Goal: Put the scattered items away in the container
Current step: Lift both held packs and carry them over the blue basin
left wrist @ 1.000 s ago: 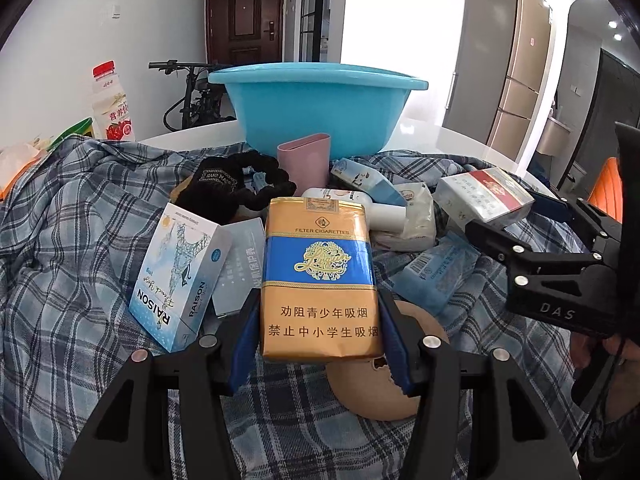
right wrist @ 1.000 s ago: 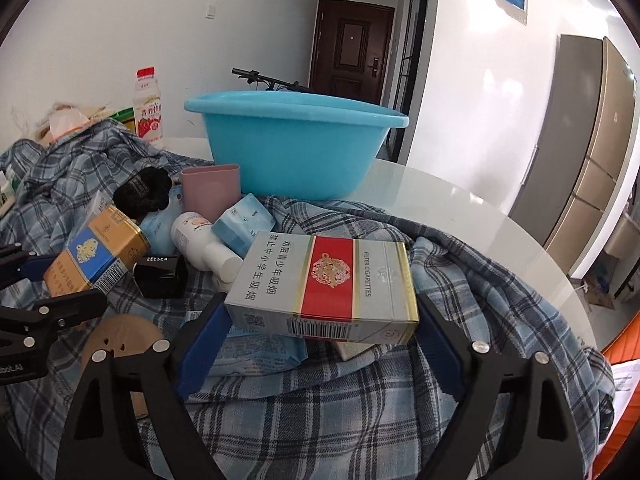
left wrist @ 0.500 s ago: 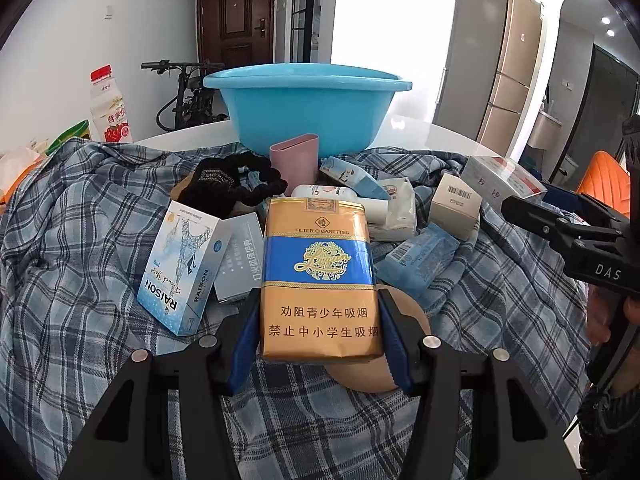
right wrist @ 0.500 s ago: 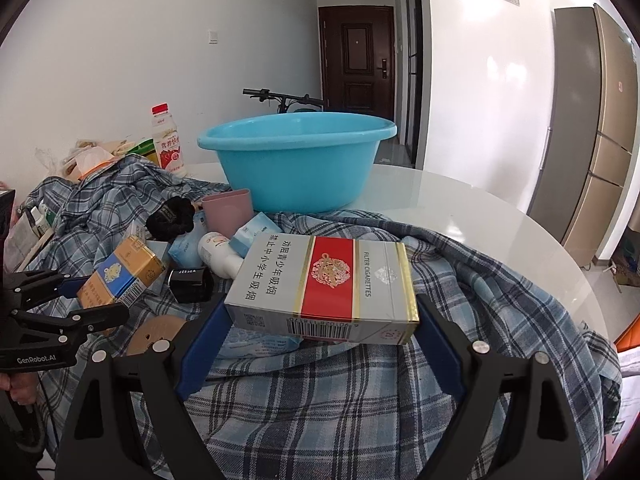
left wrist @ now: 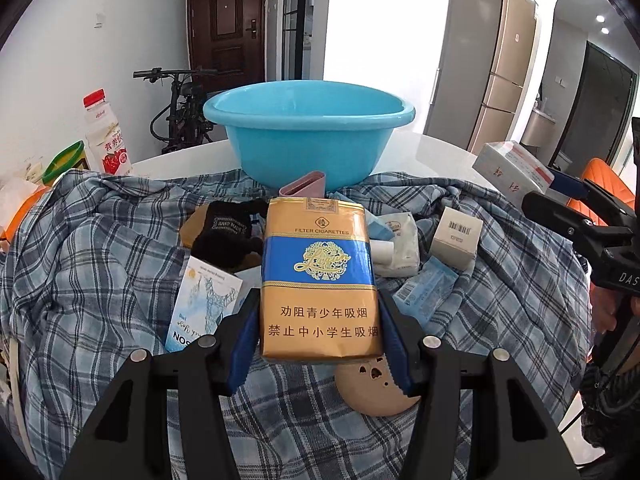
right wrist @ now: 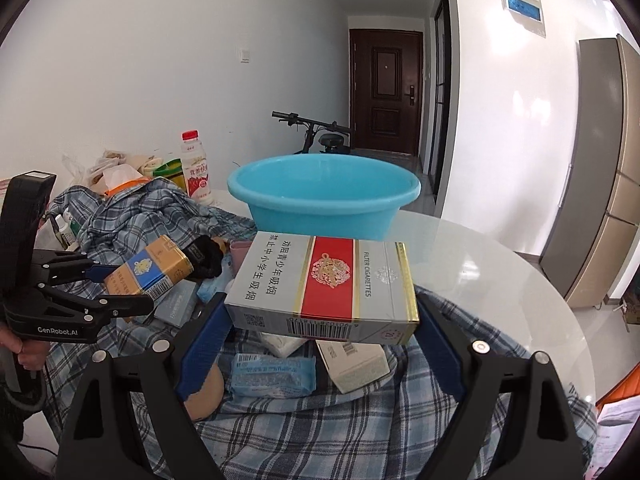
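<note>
My left gripper (left wrist: 318,330) is shut on a gold and blue cigarette pack (left wrist: 318,280) and holds it above the plaid cloth; the pack also shows in the right wrist view (right wrist: 148,270). My right gripper (right wrist: 320,326) is shut on a white and red cigarette carton (right wrist: 324,286), also seen at the right of the left wrist view (left wrist: 512,166). The empty blue basin (left wrist: 308,128) stands on the white table behind the clutter, ahead of both grippers (right wrist: 324,192).
On the plaid cloth (left wrist: 100,248) lie a white-blue box (left wrist: 202,300), black cloth item (left wrist: 226,236), pink cup (left wrist: 304,186), small white box (left wrist: 456,236), blue packets (right wrist: 272,374) and a tan disc (left wrist: 372,388). A milk bottle (left wrist: 106,136) stands far left.
Both grippers have risen with their packs, so I look down more onto the clutter and into the basin. The right gripper has lifted the carton clear of the cloth.
</note>
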`<state>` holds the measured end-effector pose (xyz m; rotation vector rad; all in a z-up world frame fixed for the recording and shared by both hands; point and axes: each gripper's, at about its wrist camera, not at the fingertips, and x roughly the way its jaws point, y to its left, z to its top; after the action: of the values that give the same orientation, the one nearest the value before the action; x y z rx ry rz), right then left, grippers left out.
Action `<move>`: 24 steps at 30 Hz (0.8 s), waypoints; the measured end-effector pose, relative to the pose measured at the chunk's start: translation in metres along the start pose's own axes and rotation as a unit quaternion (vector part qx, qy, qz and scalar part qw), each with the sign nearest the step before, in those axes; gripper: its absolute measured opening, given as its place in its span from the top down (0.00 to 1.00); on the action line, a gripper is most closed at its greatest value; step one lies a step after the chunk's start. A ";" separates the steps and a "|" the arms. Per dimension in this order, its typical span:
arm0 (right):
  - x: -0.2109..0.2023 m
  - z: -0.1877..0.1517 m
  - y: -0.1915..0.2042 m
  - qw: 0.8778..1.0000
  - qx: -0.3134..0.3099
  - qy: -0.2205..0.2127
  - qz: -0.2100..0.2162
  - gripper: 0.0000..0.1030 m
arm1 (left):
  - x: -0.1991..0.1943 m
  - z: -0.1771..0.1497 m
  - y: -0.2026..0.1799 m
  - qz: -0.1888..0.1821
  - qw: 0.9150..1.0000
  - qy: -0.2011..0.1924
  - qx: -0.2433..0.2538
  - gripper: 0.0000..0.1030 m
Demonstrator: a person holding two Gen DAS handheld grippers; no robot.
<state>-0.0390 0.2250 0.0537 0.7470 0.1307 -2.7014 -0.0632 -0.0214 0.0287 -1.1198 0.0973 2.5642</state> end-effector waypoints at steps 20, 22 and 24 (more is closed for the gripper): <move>0.025 0.097 -0.008 0.999 -0.010 -0.048 0.001 0.14 | 0.000 0.113 0.018 -0.022 0.999 -0.044 -0.020 0.44; 0.035 0.110 -0.015 0.999 0.007 -0.049 0.006 0.14 | 0.005 0.126 0.022 -0.026 0.998 -0.048 -0.025 0.44; 0.045 0.122 -0.026 0.998 0.029 -0.045 0.014 0.14 | 0.013 0.139 0.028 -0.035 0.998 -0.052 -0.031 0.44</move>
<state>-0.1434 0.2150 0.1350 0.6376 0.0219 -2.7175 -0.1776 -0.0166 0.1128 -0.9903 -0.0474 2.5740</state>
